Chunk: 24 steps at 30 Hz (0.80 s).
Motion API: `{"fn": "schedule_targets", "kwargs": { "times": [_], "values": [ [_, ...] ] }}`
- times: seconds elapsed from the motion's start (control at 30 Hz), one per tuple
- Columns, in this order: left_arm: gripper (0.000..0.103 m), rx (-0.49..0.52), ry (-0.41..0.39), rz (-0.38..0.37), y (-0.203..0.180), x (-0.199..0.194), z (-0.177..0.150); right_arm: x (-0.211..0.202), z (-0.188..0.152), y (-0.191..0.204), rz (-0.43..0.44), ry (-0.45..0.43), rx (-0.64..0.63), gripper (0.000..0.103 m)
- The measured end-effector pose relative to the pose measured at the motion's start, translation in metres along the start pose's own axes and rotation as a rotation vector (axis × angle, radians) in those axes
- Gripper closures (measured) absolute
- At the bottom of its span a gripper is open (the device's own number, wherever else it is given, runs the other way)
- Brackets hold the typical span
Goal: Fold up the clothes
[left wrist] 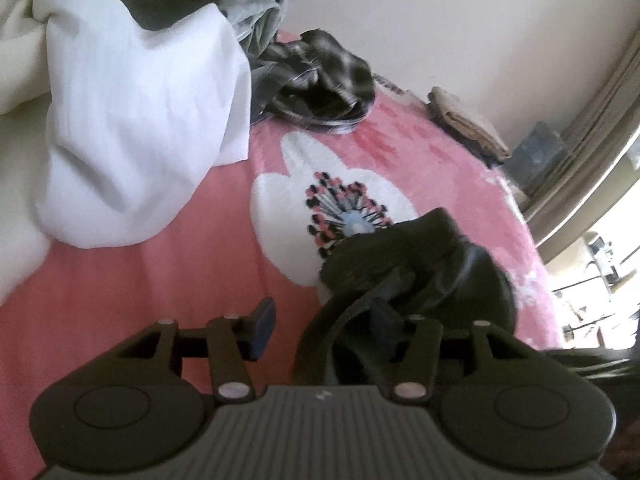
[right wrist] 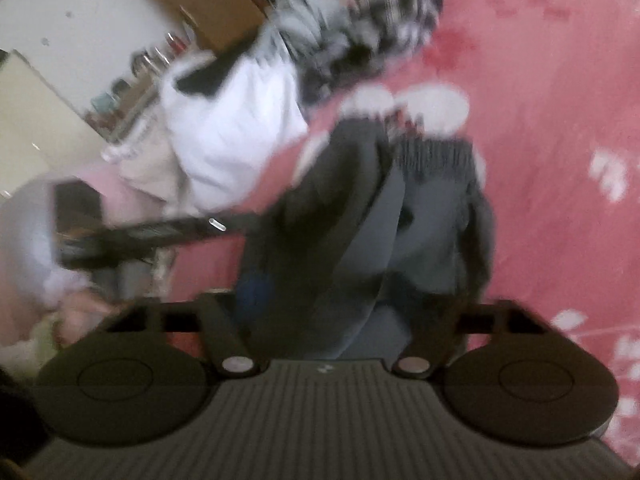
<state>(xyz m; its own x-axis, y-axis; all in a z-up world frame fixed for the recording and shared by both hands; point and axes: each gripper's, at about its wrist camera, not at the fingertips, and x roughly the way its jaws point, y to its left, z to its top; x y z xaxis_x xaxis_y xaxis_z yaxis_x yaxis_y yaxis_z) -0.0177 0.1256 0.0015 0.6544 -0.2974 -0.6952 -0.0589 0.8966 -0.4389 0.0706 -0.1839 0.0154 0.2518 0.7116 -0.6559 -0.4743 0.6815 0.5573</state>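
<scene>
**Dark garment bunched at both grippers on the pink bed**

The left gripper (left wrist: pixel 324 320) has its jaws spread wide. Its left pad hangs bare over the pink blanket (left wrist: pixel 208 216); its right pad is buried in a crumpled dark garment (left wrist: pixel 420 264) that lies at about 3 o'clock from the jaw gap, over the blanket's white flower print.

In the right wrist view, which is heavily blurred, the same dark garment (right wrist: pixel 384 216) fills the space between the arms of the right gripper (right wrist: pixel 340 312) and hides its fingertips, so I cannot tell whether those jaws are pinching the cloth or merely surrounded by it.

A white cloth (left wrist: pixel 132 120) is heaped at 10 o'clock in the left view, with a grey garment (left wrist: pixel 256 8) and a dark checked garment (left wrist: pixel 332 76) behind it at 12 o'clock.
</scene>
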Motion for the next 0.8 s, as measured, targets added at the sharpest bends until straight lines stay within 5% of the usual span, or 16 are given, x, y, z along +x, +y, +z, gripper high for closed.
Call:
{"fn": "schedule_targets", "kwargs": {
  "times": [0.1,0.27,0.6,0.8],
  "values": [
    [0.039,-0.019,0.020,-0.085,0.001,-0.012,0.001,0.011,-0.001,0.017,0.039,0.006,-0.057,0.089],
    [0.031,-0.038,0.049,-0.207,0.004,-0.025,0.001,0.025,0.000,0.064,0.126,-0.039,-0.248,0.091],
    [0.031,-0.156,0.119,-0.191,0.043,-0.013,-0.007,0.105,-0.031,0.137,0.216,0.088,-0.524,0.086],
    [0.032,-0.169,0.140,-0.124,0.060,0.002,-0.012,0.077,-0.030,0.145,0.210,0.047,-0.554,0.069]
  ]
}}
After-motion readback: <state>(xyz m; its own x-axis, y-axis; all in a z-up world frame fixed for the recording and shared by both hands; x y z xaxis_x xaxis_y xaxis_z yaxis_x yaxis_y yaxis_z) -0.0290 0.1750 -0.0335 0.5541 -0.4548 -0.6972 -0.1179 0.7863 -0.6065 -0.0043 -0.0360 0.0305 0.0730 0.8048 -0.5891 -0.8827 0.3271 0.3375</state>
